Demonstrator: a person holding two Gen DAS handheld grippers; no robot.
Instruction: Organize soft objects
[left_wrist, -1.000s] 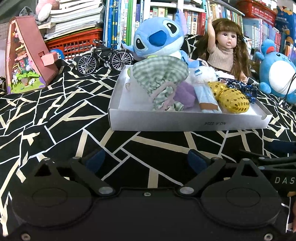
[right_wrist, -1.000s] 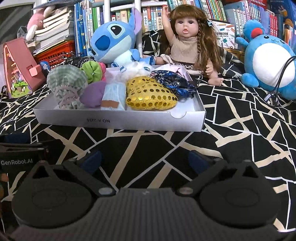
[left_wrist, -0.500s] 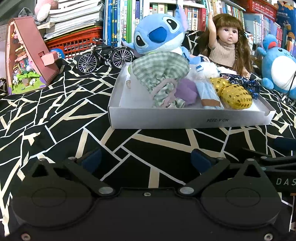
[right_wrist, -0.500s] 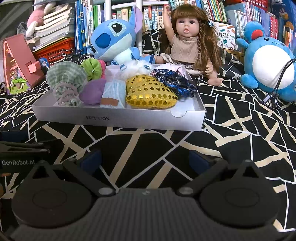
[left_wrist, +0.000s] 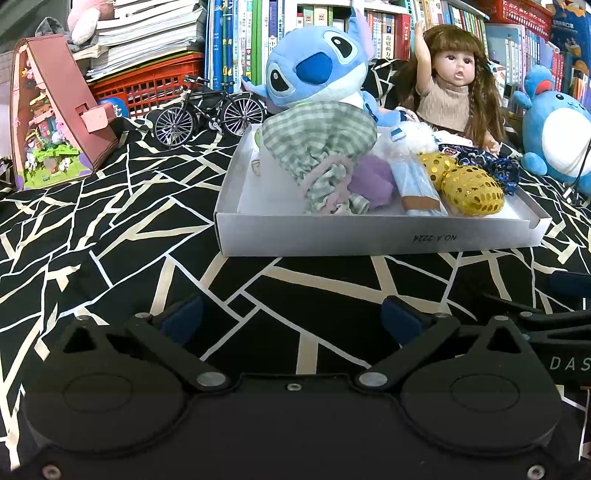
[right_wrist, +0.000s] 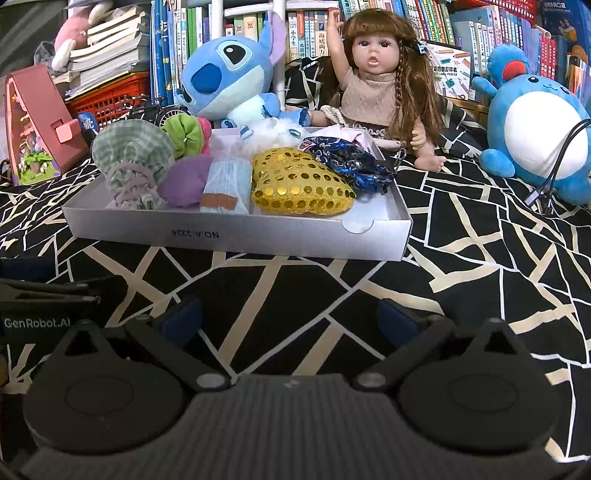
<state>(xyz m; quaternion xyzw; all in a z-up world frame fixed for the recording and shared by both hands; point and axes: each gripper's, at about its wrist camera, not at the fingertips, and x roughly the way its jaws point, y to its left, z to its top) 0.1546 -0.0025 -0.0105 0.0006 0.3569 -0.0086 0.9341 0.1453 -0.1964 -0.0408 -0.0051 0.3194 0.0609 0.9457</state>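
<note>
A shallow white box (left_wrist: 332, 240) (right_wrist: 236, 236) lies on the black patterned cloth and holds several soft things: a green checked pouch (left_wrist: 317, 144) (right_wrist: 129, 155), a purple pouch (left_wrist: 373, 181) (right_wrist: 184, 184), a pale blue packet (left_wrist: 417, 184) (right_wrist: 225, 184), a gold sequin heart (left_wrist: 469, 188) (right_wrist: 299, 184) and a dark blue pouch (right_wrist: 351, 162). My left gripper (left_wrist: 291, 317) stands open over bare cloth, well short of the box. My right gripper (right_wrist: 288, 317) is open too, nothing between its fingers.
Behind the box sit a blue plush (left_wrist: 317, 70) (right_wrist: 225, 81), a doll (left_wrist: 458, 88) (right_wrist: 376, 81) and a round blue plush (right_wrist: 535, 129). A toy bicycle (left_wrist: 207, 110), a pink model house (left_wrist: 51, 110) and a red basket (left_wrist: 147, 85) stand at the left, bookshelves behind.
Both views have tipped slightly, so the box sits a little lower in the frames. The left jaws stand a touch wider than a second ago.
</note>
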